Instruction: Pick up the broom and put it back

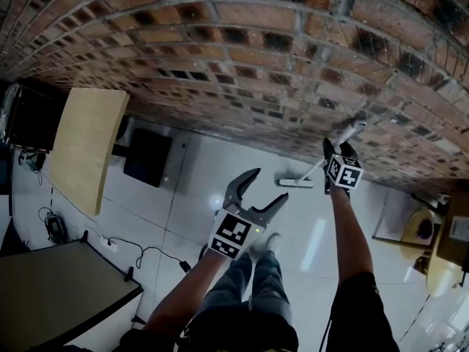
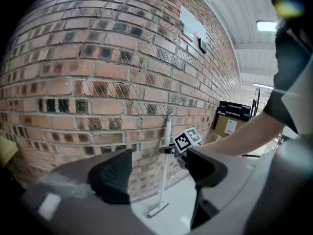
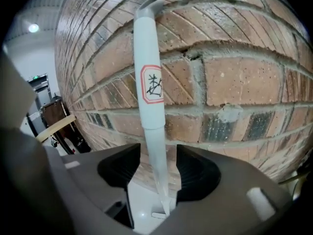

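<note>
A white broom (image 1: pixel 322 161) leans upright against the brick wall (image 1: pixel 242 42), its head (image 1: pixel 295 182) on the white tiled floor. My right gripper (image 1: pixel 334 147) is at the upper part of the handle (image 3: pixel 149 82). In the right gripper view the handle runs between the two black pads (image 3: pixel 120 173) with a narrow gap on each side, so the right gripper (image 3: pixel 157 173) is open around it. The left gripper view shows the broom (image 2: pixel 165 170) and the right gripper (image 2: pixel 170 150) on it. My left gripper (image 1: pixel 268 184) hangs open and empty in mid-air, short of the wall.
A pale wooden board (image 1: pixel 88 149) and a black box (image 1: pixel 149 158) stand by the wall at the left. A dark table (image 1: pixel 51 284) and floor cables (image 1: pixel 139 254) lie nearer left. Cardboard boxes (image 2: pixel 230 121) sit along the wall past the broom. The person's legs (image 1: pixel 256 284) are below.
</note>
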A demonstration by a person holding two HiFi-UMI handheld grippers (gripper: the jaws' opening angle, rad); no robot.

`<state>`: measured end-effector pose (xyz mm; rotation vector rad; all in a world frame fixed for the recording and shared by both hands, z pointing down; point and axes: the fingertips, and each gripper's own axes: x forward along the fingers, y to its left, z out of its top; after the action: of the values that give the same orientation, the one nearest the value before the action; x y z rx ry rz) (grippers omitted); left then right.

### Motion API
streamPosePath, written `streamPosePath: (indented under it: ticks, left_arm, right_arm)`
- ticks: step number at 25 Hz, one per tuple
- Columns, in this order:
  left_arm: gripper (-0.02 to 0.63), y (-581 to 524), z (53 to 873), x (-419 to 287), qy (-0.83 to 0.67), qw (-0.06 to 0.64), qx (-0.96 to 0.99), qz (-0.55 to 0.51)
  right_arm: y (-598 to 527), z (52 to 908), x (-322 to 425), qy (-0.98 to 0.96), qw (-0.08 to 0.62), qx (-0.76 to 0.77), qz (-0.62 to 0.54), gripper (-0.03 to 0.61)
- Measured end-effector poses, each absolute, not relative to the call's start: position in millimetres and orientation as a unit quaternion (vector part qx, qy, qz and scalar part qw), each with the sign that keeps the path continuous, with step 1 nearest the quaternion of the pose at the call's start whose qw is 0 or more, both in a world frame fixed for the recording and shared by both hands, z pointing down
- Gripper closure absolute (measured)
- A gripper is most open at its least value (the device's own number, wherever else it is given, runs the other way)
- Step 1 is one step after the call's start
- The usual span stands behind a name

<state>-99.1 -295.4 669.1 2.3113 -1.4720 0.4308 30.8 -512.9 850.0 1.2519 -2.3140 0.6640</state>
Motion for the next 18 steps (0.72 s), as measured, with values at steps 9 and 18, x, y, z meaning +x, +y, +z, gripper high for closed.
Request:
streamPosePath:
  ticks: [9, 18]
  left_arm:
    - [0.268, -291, 663, -106, -0.531, 0.185, 0.815, 0.141]
    - [0.268, -277, 659, -105, -0.528, 0.174, 0.822, 0.123]
  right_arm:
    - [-503, 838, 30, -0.837, 0.228, 0.444, 0.223, 0.508]
    - [-429, 830, 32, -0.846, 0.269, 0.410, 0.208, 0.503]
